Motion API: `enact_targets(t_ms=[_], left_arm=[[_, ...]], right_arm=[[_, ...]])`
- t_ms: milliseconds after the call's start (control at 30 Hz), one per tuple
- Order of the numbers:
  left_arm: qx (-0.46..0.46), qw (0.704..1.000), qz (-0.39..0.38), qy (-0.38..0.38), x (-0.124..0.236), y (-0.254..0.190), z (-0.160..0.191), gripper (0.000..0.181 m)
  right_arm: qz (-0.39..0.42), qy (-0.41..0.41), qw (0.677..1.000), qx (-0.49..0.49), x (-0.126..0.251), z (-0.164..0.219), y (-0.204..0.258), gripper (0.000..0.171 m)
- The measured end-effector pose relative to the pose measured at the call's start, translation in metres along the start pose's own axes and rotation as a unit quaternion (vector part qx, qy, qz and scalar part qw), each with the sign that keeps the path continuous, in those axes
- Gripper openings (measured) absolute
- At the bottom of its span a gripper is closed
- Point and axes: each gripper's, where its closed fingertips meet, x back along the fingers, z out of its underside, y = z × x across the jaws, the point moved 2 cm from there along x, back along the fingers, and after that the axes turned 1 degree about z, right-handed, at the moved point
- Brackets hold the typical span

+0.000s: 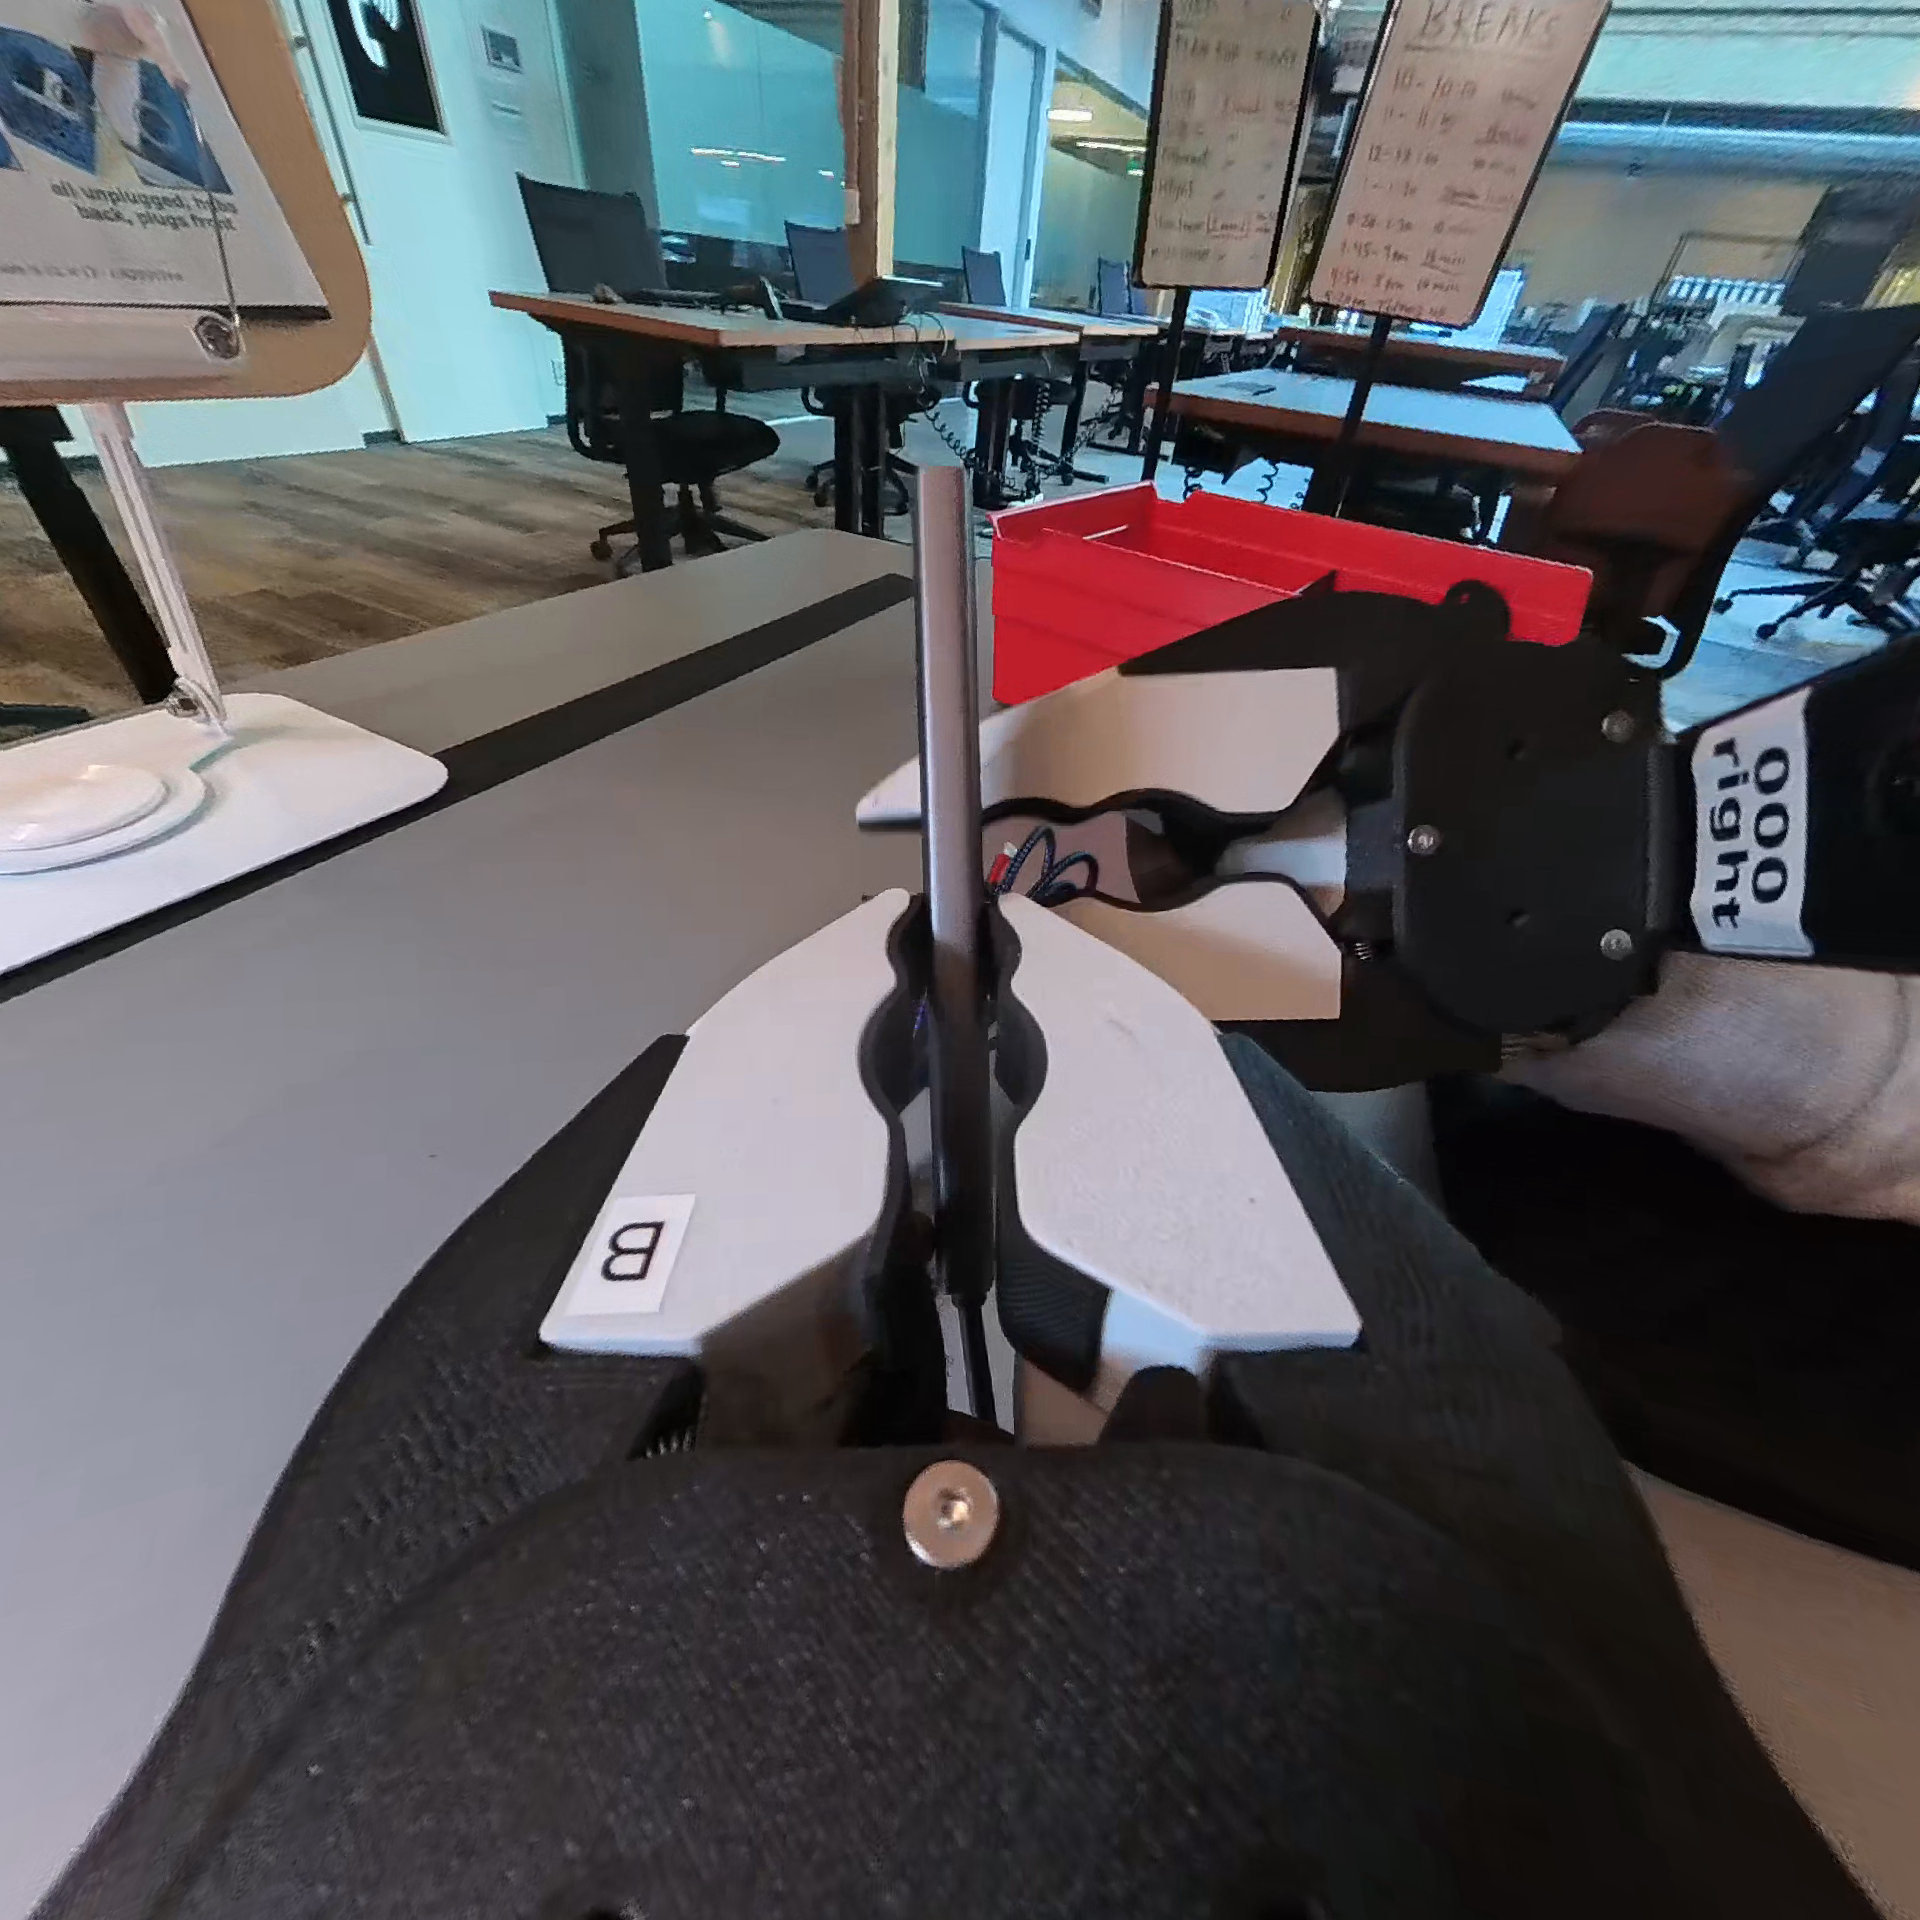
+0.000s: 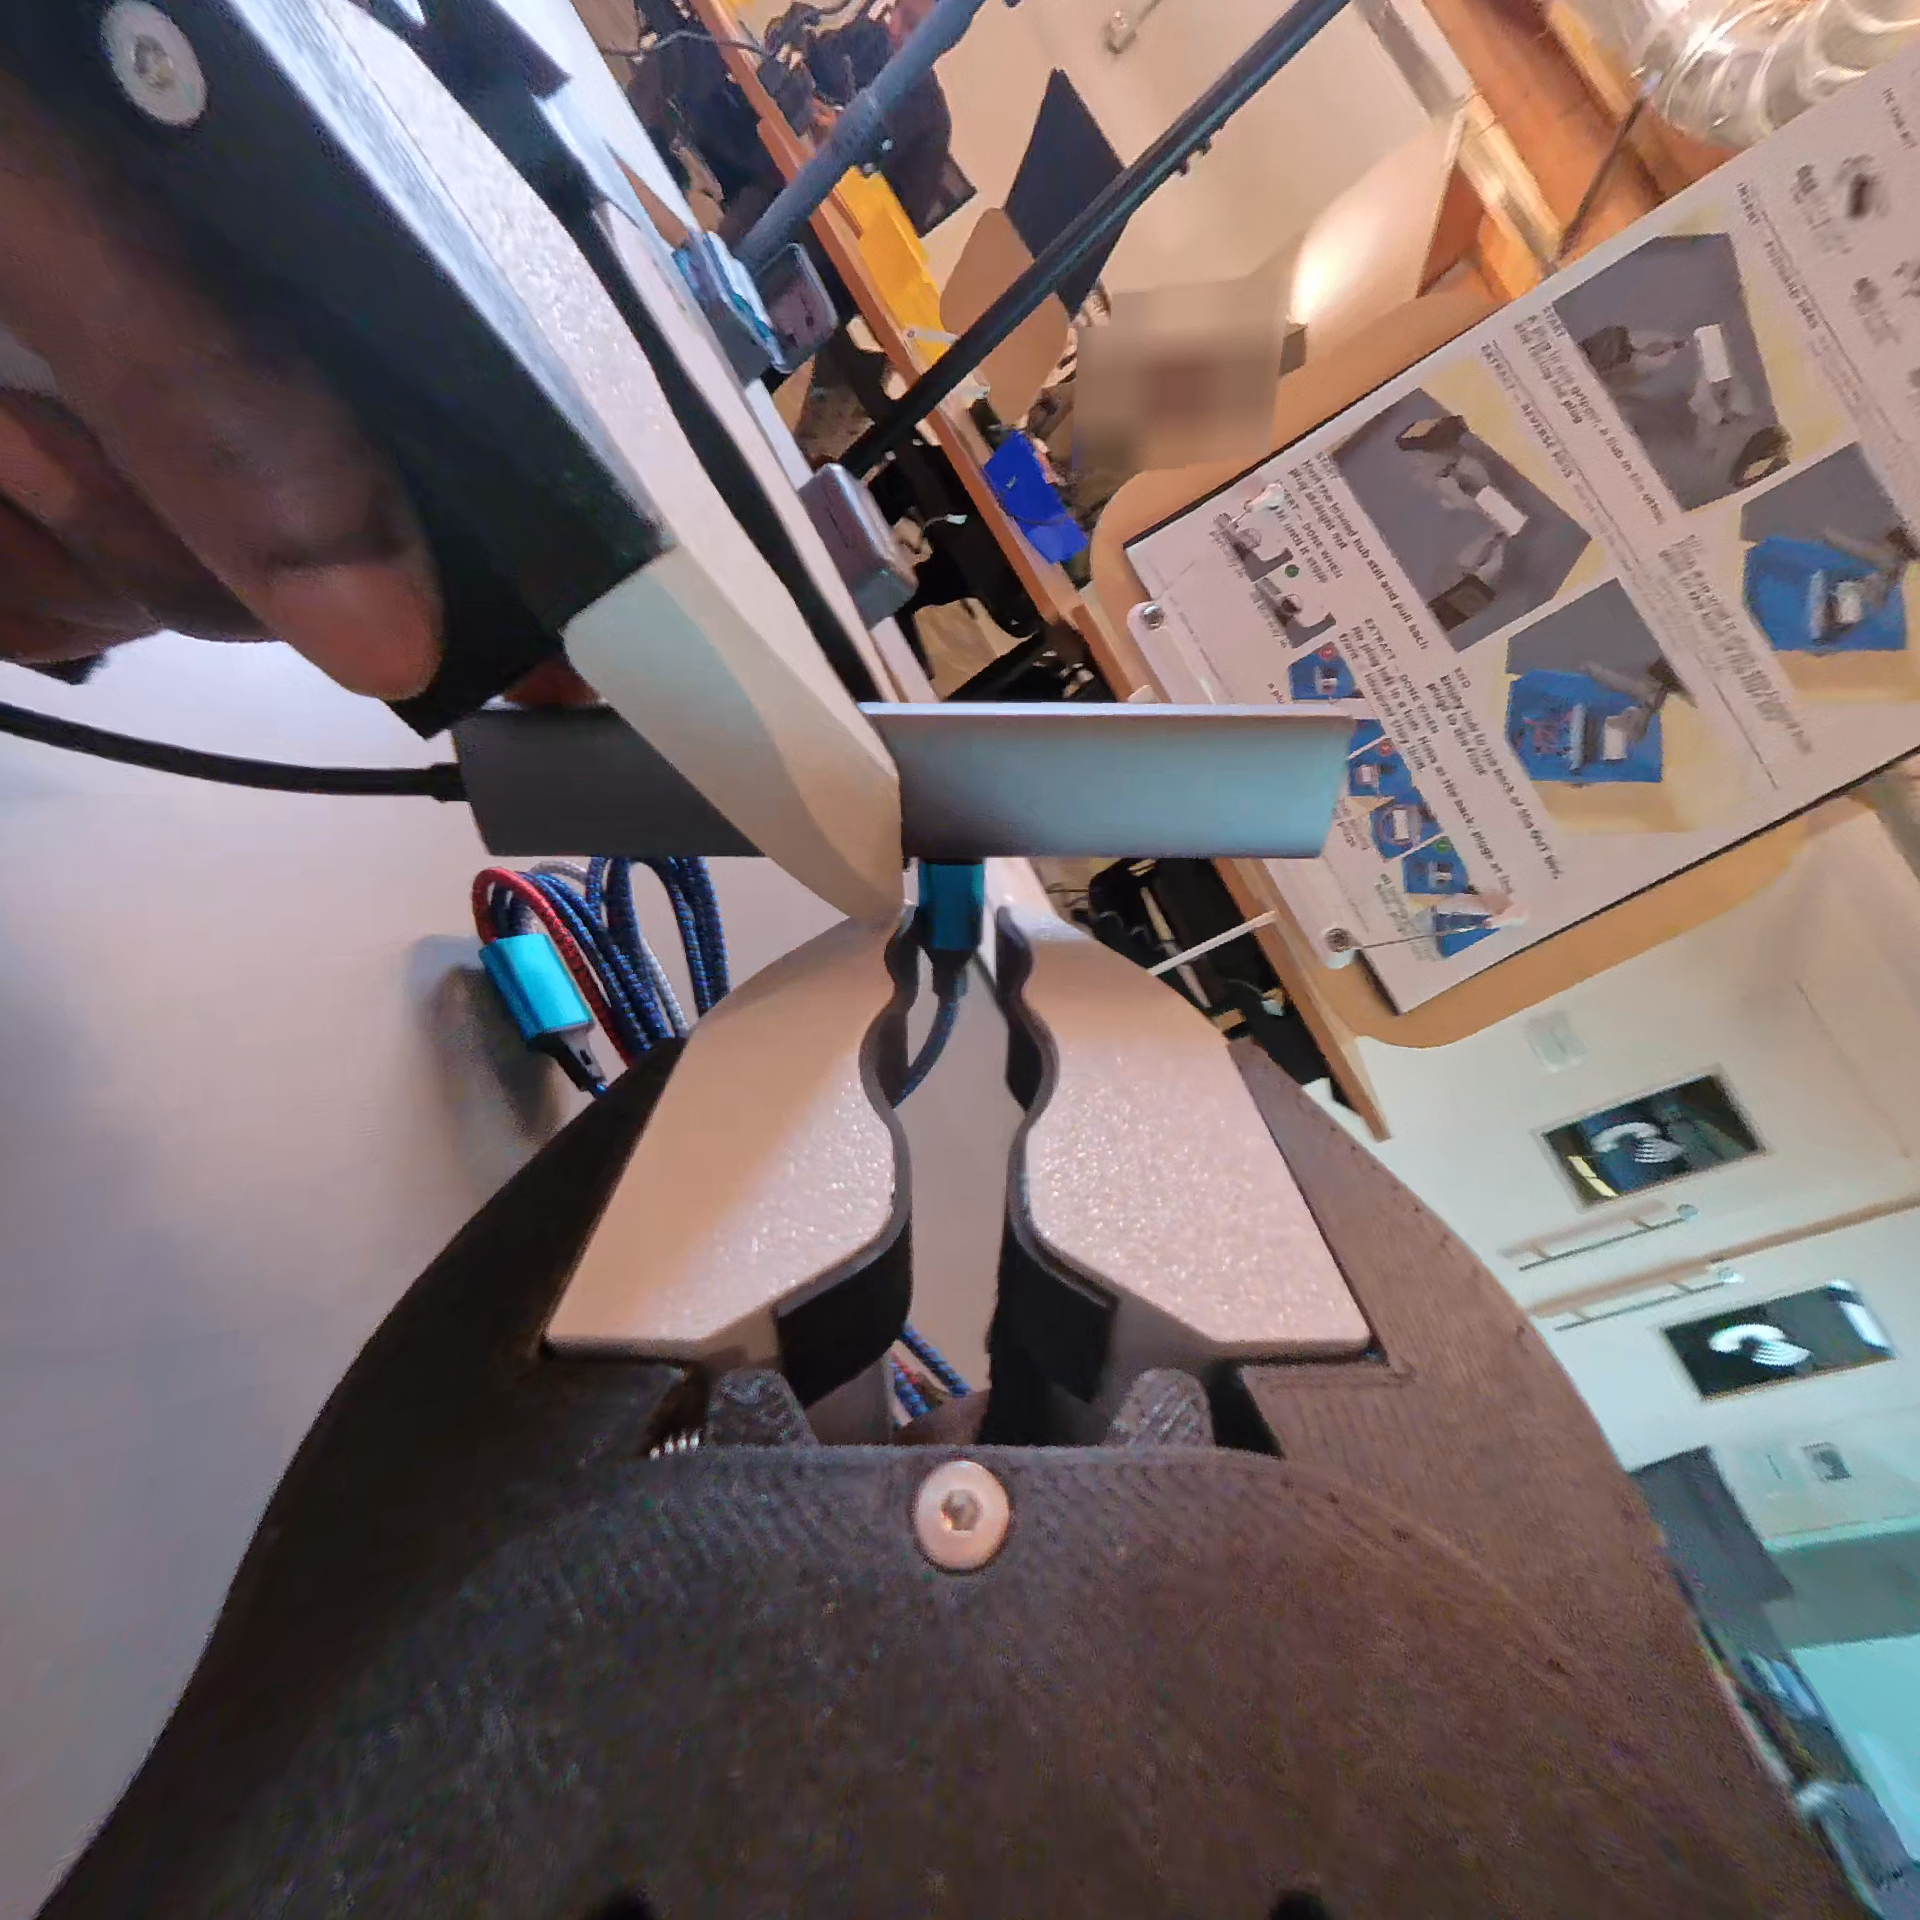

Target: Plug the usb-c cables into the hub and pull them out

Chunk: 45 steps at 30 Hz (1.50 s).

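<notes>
My left gripper [image 1: 951, 914] is shut on the grey hub [image 1: 945, 675], which stands edge-on and upright between its fingers. In the right wrist view the hub [image 2: 1112, 779] lies crosswise, with one left finger [image 2: 727, 665] over it and its black cord [image 2: 208, 758] trailing left. A blue usb-c plug [image 2: 948, 902] sits in the hub's lower edge. My right gripper [image 2: 951, 930] has its jaws a little apart around the plug's rear end and braided cable. It also shows in the left wrist view [image 1: 997, 852], coming in from the right. A bundle of braided cables [image 2: 634, 956] with a loose blue plug [image 2: 535, 987] lies on the table.
A red bin [image 1: 1195, 582] stands behind the right gripper. An instruction sheet on a stand [image 1: 156, 208] with a white base [image 1: 260, 769] is at the left of the grey table [image 1: 416, 987]. A hand [image 1: 1714, 1091] holds the right gripper. Desks and chairs are beyond. The grippers are tip to tip, or close to it.
</notes>
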Motion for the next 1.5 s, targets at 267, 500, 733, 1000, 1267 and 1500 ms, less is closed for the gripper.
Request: enact_targets(t_ms=[267,500,733,1000,1267,1500], left_arm=[[-0.033,0.999,-0.026,-0.003,-0.001,0.003,0.001,0.010],[-0.100,0.991,-0.087,-0.022,-0.001,0.007,-0.001,0.010],[0.005,0.960,-0.139,-0.244,0.078,0.042,-0.069,0.011],[0.023,0.973,-0.153,-0.168,0.050,0.047,-0.041,0.011],[0.083,0.971,-0.146,-0.170,0.053,0.059,-0.033,0.011],[0.112,0.967,-0.126,-0.191,0.056,0.060,-0.037,0.011]], right_arm=[[0.015,0.007,0.999,0.034,-0.003,0.002,0.003,0.011],[0.000,0.011,0.999,-0.032,-0.011,0.008,0.007,0.010],[0.005,-0.011,0.964,-0.264,-0.014,0.009,-0.020,0.010],[0.050,-0.050,0.940,-0.333,0.014,0.020,-0.063,0.010],[0.189,-0.069,0.894,-0.400,0.111,-0.004,-0.183,0.010],[0.281,0.077,0.886,-0.361,0.204,0.047,-0.265,0.010]])
